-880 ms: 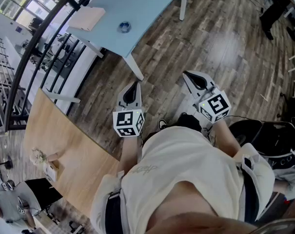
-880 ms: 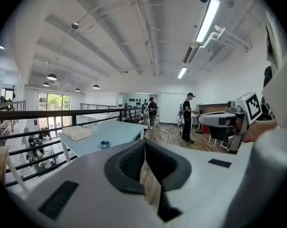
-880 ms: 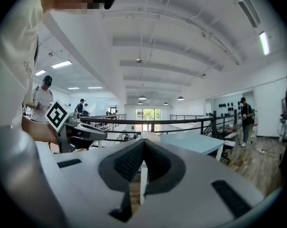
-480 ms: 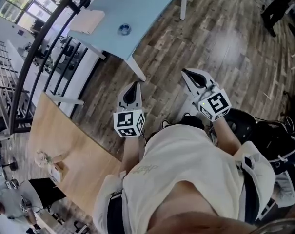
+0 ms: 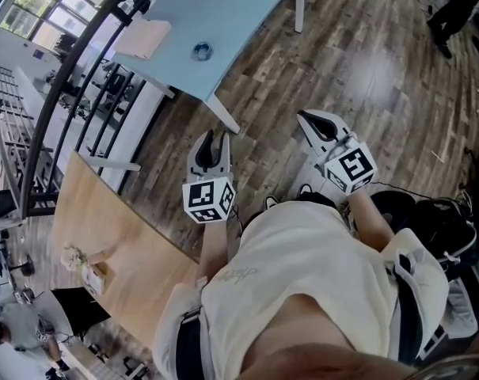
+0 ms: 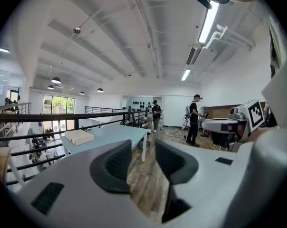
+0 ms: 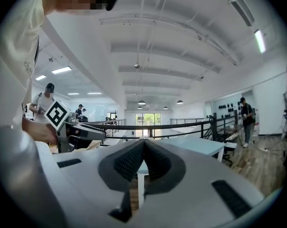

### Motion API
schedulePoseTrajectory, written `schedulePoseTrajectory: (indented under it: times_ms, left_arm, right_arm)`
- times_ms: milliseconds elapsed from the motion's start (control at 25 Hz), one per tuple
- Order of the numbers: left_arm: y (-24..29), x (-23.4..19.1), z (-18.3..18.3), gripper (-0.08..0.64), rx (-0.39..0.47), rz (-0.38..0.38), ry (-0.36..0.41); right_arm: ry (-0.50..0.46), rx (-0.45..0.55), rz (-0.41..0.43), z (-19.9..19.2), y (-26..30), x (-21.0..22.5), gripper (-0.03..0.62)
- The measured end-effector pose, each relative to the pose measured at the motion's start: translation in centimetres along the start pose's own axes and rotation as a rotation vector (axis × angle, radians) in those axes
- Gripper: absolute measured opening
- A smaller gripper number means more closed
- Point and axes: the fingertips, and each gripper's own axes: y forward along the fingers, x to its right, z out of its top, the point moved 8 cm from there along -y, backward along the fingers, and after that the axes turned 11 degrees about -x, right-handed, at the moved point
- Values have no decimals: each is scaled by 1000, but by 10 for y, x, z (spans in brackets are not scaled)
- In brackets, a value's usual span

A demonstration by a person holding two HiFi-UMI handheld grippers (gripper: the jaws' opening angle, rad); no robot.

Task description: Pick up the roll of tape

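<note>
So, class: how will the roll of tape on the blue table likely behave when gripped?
The roll of tape looks small beside the flat box, so probably light. It seems to lie flat on the blue table, so it shouldn't roll unless tipped on edge.

The right gripper [image 7: 143, 142] has its jaws closed tip to tip, empty, pointing toward a pale blue table [image 7: 200, 144] near a black railing [image 7: 181, 125].

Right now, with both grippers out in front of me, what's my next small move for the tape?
Probably step toward the light blue table: the roll of tape lies on it, well beyond both grippers, which hang over the wooden floor. Lead with the left gripper, open and empty; the right gripper is shut.
</note>
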Motion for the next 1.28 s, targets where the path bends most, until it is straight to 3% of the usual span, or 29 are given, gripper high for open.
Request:
schedulePoseTrajectory:
  times_ms: [40,480,920,1280]
  left_arm:
    - [1,1,0,170,-1,0,-3]
    - [9,32,4,170,21,50,12]
    - [28,62,0,169,-12,106,-7]
    - [46,50,-8,169,-49,118,-53]
  right_arm:
    - [2,0,2,0,-1,2,6]
    - [17,0,31,-14,-20,34,6]
    - [-3,-28,95,-32,-25,65,6]
    - [-6,-58,121,-38,-3,78,6]
